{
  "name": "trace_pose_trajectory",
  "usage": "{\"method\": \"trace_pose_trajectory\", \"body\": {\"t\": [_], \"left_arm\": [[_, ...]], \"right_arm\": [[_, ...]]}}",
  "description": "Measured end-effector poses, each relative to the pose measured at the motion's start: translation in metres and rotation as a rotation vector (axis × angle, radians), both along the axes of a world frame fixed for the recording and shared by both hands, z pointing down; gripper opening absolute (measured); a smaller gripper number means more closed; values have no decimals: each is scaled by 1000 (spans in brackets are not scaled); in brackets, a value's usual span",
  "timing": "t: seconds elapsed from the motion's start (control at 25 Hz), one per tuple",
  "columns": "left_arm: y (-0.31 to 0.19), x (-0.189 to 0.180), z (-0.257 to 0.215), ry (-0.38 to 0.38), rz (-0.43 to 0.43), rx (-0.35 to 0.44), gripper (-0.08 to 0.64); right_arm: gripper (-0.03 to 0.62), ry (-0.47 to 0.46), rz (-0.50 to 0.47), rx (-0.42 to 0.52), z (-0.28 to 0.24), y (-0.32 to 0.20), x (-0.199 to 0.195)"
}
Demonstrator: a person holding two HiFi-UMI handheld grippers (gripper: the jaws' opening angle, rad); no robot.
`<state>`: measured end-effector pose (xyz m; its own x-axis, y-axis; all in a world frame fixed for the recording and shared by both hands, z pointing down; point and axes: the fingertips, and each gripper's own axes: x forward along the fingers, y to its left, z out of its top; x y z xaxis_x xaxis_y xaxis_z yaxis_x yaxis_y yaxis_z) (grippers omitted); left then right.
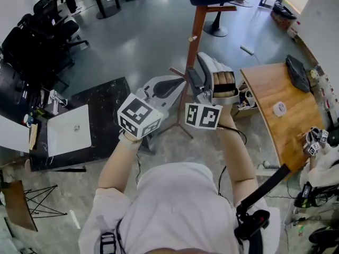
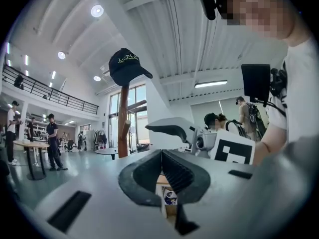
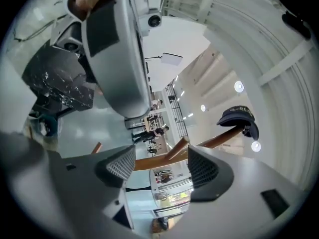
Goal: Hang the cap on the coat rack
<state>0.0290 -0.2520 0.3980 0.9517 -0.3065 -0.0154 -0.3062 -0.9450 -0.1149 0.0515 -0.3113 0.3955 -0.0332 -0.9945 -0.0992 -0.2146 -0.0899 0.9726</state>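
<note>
Dark cap (image 2: pixel 127 66) seated atop the wooden coat rack (image 2: pixel 122 123), at 11 o'clock from the left gripper (image 2: pixel 162 156), whose jaws are pressed together on nothing; right gripper (image 3: pixel 162 166), jaws spread and empty, views the cap at 2 o'clock.

A dark cap (image 2: pixel 127 66) with pale lettering sits on top of the upright wooden coat rack (image 2: pixel 122 126)

White short-sleeved shirt (image 1: pixel 177 205); grey left claw (image 2: pixel 162 158) and right claw (image 3: pixel 160 158) with black ribbed pads (image 3: pixel 118 165).
</note>
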Motion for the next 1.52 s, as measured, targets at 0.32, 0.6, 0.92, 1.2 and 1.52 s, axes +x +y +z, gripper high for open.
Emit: {"method": "trace_pose_trajectory", "body": {"t": [0.32,0.6,0.92,1.2,1.52], "left_arm": [[7,-12,58,60,-54,-90,9],[11,-23,105,110,-98,-181,9],[7,-28,120,130,-123,-242,9],[6,-36,115,150,-130,-261,9],[-2,-51,114,146,-174,-279,9]], "right_arm": [[84,-257,-10,-55,58,33,-2],[37,-387,11,-111,90,48,11],[29,-496,-20,-164,102,49,14],[26,-536,-36,-182,98,45,5],[25,-564,-38,-212,107,45,-7]]}}
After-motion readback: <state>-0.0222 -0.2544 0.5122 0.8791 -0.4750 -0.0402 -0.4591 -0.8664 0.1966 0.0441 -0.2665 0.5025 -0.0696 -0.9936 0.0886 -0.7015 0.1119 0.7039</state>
